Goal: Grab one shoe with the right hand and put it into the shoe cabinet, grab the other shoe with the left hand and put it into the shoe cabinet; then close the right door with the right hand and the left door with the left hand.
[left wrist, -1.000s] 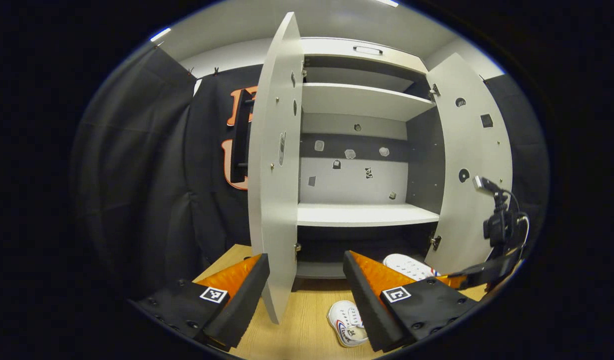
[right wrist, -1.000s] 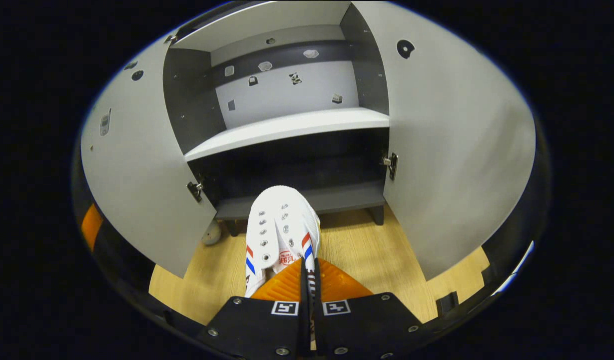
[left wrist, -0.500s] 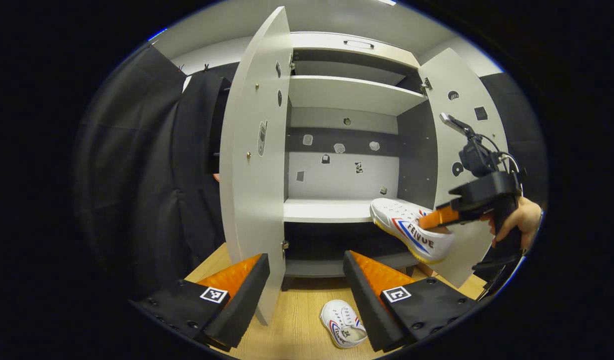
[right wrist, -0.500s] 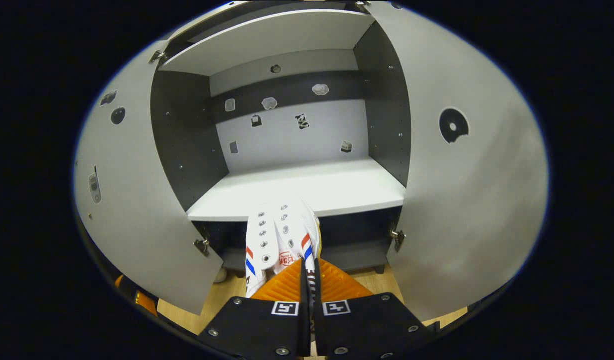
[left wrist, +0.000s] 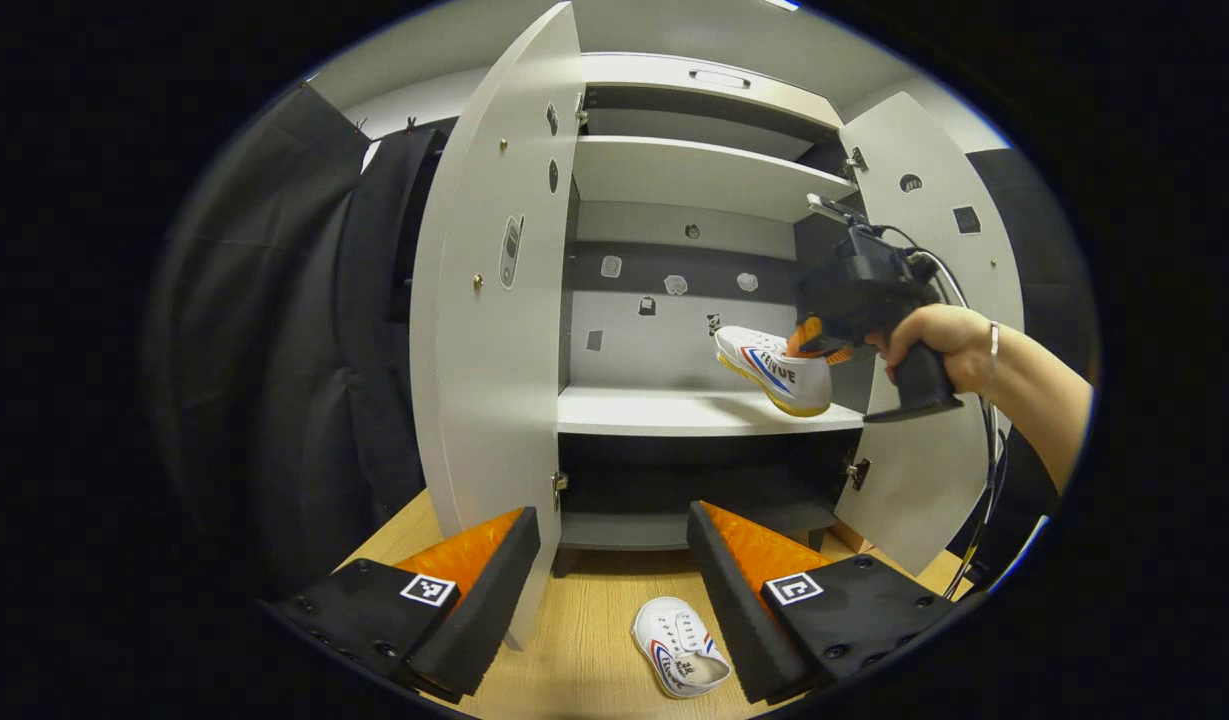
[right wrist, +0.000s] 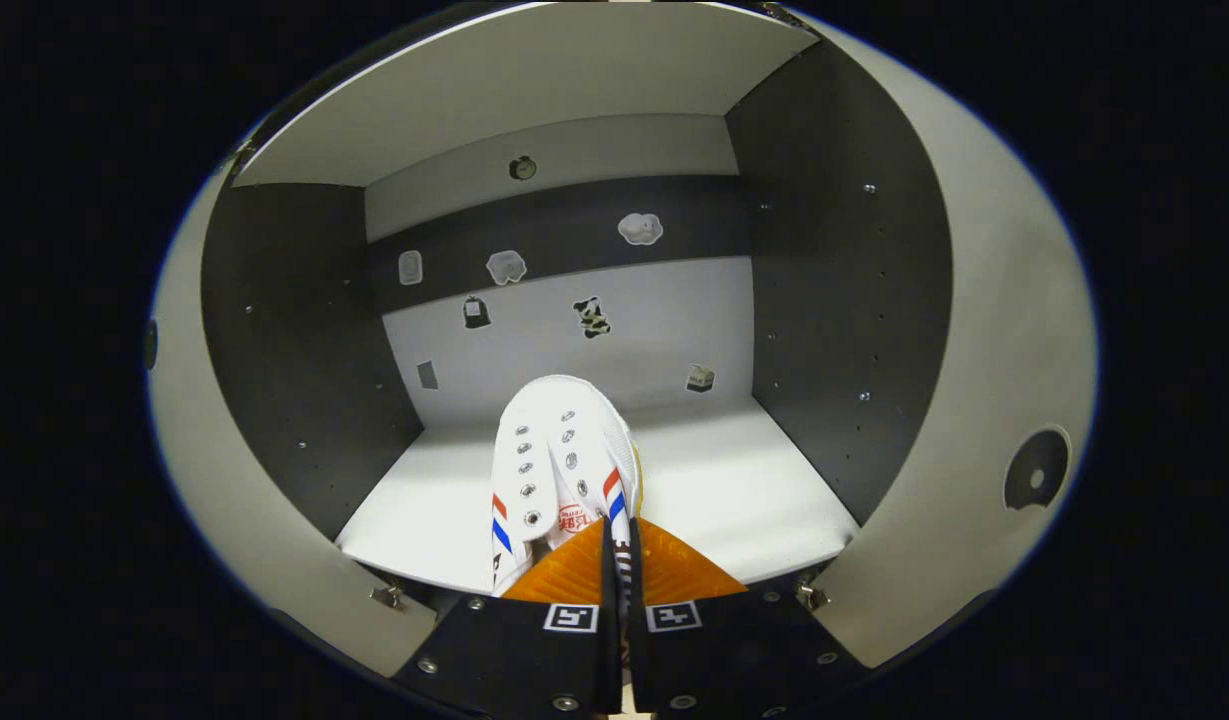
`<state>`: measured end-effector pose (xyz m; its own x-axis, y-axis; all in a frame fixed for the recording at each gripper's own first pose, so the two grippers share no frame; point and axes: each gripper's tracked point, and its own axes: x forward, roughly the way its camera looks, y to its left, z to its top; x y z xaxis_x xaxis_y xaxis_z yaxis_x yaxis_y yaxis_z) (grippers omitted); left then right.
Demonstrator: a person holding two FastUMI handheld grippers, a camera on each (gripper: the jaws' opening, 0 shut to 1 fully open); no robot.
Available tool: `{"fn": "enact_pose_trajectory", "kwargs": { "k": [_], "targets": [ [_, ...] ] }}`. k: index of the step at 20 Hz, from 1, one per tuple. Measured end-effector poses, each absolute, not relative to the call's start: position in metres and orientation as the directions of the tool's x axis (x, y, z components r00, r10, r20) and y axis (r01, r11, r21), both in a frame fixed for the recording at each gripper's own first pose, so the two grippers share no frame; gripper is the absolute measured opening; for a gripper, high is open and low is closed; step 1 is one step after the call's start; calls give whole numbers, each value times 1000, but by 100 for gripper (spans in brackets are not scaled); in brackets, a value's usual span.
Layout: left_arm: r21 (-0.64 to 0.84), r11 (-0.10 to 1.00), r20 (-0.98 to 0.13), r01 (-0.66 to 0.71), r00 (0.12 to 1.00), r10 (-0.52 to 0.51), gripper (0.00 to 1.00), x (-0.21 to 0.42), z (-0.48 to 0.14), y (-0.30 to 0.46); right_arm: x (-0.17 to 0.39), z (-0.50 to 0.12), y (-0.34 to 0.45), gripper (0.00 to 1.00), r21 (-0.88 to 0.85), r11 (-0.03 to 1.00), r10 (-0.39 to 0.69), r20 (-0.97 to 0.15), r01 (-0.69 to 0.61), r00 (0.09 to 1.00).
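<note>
"FEIYUE" on the held white shoe's [left wrist: 779, 368] side, other marks illegible

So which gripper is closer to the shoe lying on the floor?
Left. The left gripper hovers open just above the floor shoe; the right gripper is up at the middle shelf, clamping the other shoe.

The left gripper view looks up from low before the shoe cabinet [left wrist: 674, 250]; the right gripper view faces its middle shelf [right wrist: 734, 490] closely; both share that shelf
</note>
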<state>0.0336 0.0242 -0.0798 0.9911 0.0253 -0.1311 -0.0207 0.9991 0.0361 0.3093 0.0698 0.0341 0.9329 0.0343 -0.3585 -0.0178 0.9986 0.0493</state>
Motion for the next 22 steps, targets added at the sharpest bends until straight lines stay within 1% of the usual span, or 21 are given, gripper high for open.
{"fn": "enact_pose_trajectory", "kwargs": {
  "k": [5,7,10,11,15,16,17,18,21,22],
  "targets": [
    [35,999,-134,-35,990,40,97,37,-83,25,366,2,60,3,56,998,-5,-454,34,891],
    [36,999,-136,-38,990,43,97,37,-84,25,376,-12,53,3,32,998,-32,-481,54,876],
    [41,998,-146,-46,988,51,97,37,-87,25,379,-14,56,2,52,998,-13,-496,45,868],
    [37,998,-151,-48,987,54,97,37,-89,25,377,-14,57,5,44,998,-12,-494,39,869],
    [24,998,-151,-61,986,64,97,37,-85,25,371,3,54,15,0,1000,-28,-433,31,901],
    [21,998,-142,-63,988,65,97,37,-82,23,368,10,55,10,6,999,-27,-415,32,909],
    [20,998,-135,-67,988,69,97,36,-79,22,363,18,53,21,-2,1000,-30,-394,31,918],
    [20,997,-133,-68,989,70,97,35,-78,21,354,26,53,14,-15,1000,-29,-371,25,928],
    [11,998,-134,-67,989,68,97,30,-79,17,327,48,55,16,-43,999,-10,-296,-3,955],
    [12,998,-135,-69,988,70,97,28,-79,17,315,55,57,18,-46,999,6,-273,-19,962]
  ]
}}
